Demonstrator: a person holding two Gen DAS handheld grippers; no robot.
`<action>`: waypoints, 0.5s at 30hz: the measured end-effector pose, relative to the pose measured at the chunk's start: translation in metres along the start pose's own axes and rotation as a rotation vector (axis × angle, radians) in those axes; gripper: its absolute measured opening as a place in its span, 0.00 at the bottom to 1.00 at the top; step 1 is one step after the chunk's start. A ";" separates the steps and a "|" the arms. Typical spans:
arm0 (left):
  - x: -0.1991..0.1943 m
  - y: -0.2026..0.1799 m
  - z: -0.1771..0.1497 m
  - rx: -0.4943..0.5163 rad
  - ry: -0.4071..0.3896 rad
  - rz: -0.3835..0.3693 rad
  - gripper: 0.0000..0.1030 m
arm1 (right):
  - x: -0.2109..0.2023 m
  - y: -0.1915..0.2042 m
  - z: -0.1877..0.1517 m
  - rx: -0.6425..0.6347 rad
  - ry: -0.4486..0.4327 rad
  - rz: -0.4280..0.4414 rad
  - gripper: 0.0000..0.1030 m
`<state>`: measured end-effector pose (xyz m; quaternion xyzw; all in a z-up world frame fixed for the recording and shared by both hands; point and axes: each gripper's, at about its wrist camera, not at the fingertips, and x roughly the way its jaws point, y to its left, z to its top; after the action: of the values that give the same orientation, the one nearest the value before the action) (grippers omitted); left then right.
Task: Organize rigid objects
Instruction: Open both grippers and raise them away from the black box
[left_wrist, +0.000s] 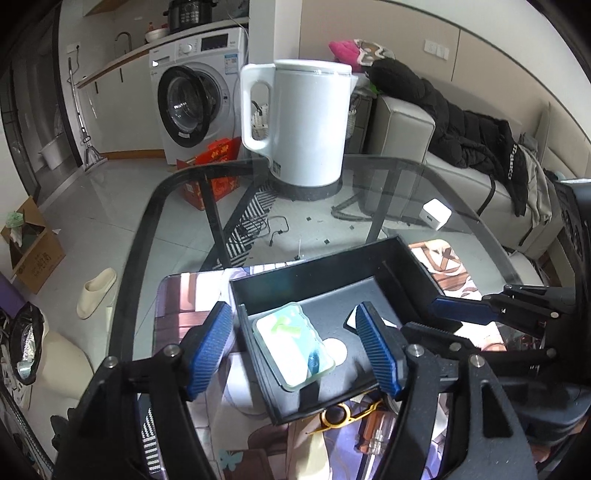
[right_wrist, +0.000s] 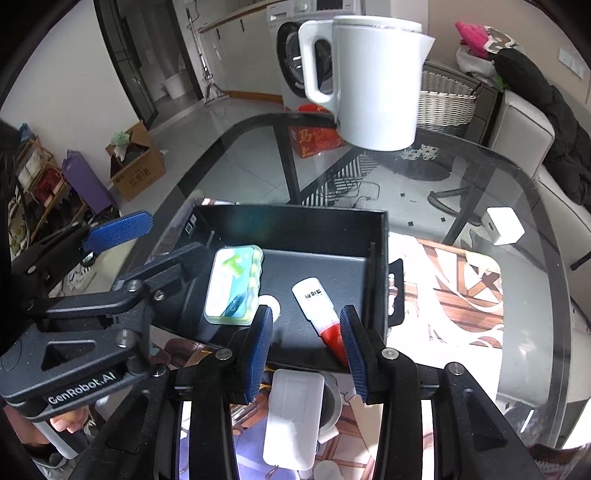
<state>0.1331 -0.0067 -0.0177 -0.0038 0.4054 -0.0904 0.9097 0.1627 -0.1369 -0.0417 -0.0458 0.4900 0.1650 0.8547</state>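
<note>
A: Report the left gripper (left_wrist: 295, 343) condition.

B: Released. Its blue pads (left_wrist: 210, 343) stand wide apart above the near left corner of the black tray (left_wrist: 314, 277), grasping nothing. A green-and-white pack (left_wrist: 291, 343) lies in the tray directly between the pads, touching neither.

A: What lies below that gripper?

B: A gold ring-shaped tool (left_wrist: 340, 415) and a clear-handled screwdriver (left_wrist: 373, 439) rest on the printed mat (left_wrist: 192, 295) just outside the tray's near wall.

A: Report the right gripper (right_wrist: 306, 347) condition.

B: Also released. Its jaws are spread at the tray's near wall. A white tube with a red cap (right_wrist: 319, 306) lies on the tray floor, the cap end close to the right pad (right_wrist: 352, 354); contact cannot be determined. A white rectangular case (right_wrist: 293, 413) lies on the mat under this gripper.

A: Beyond the grippers?

B: A white kettle (left_wrist: 306, 122) stands at the far side of the glass table (left_wrist: 424, 184); a small white cube (right_wrist: 504, 225) sits far right.
</note>
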 end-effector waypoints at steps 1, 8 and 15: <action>-0.005 0.000 0.000 -0.004 -0.011 0.001 0.68 | -0.004 0.000 -0.001 0.006 -0.012 -0.001 0.38; -0.039 -0.001 0.000 -0.017 -0.085 0.007 0.68 | -0.036 0.004 -0.005 0.014 -0.100 -0.011 0.38; -0.085 -0.002 -0.001 -0.036 -0.265 0.053 0.68 | -0.079 0.011 -0.010 0.032 -0.276 -0.029 0.38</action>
<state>0.0767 0.0059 0.0447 -0.0213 0.2831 -0.0577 0.9571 0.1135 -0.1476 0.0214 -0.0164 0.3698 0.1495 0.9169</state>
